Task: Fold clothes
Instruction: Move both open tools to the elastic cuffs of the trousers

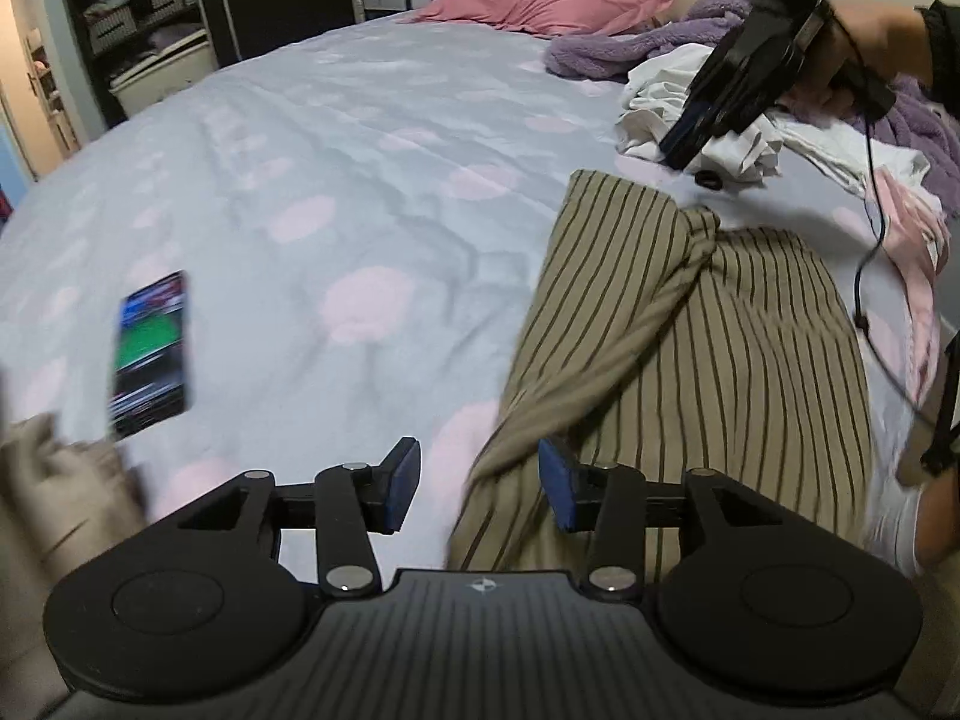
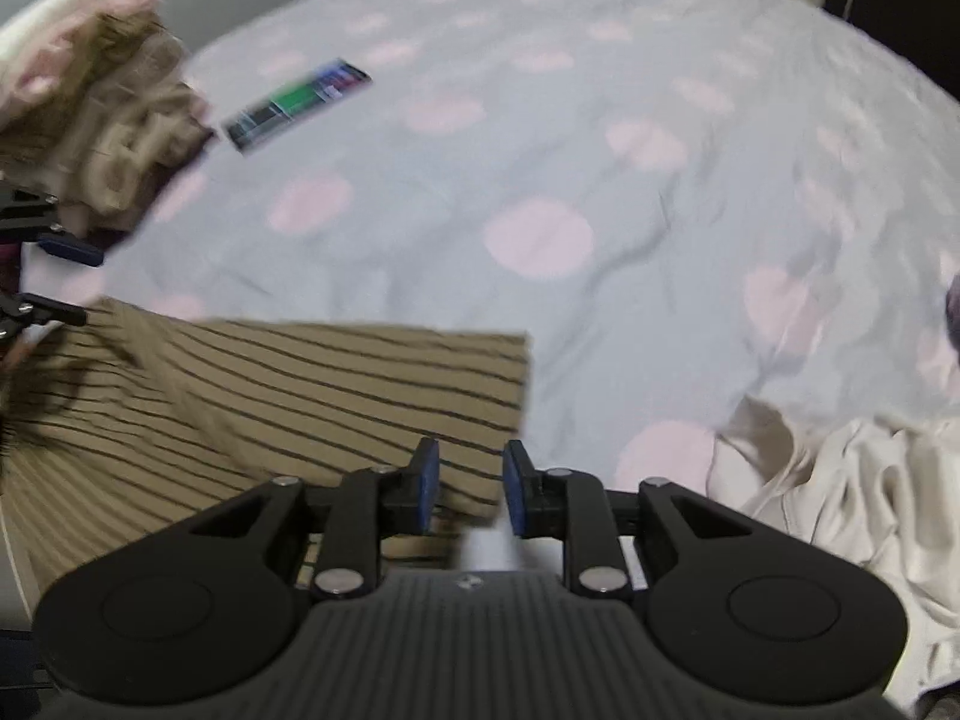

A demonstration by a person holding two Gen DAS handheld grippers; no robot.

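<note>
The striped garment [image 1: 690, 360] is seen spread on the bed [image 1: 360, 180], olive-tan with dark stripes, one part bunched into a twisted fold near its middle. The left tool [image 1: 477, 489] is held low over the garment's near left edge, its blue pads parted with nothing between them. In the right wrist view, the right tool [image 2: 471, 492] is likewise seen with its pads apart, poised above the garment's corner, no cloth pinched. A phone [image 1: 153, 354] with a lit screen is lying on the bedspread, well apart from the garment. A heap of white clothes [image 1: 720, 114] is piled beyond the garment, and purple fleece [image 1: 630, 42] is bunched just behind it. A pink pillow [image 1: 540, 0] is resting at the head of the bed.
</note>
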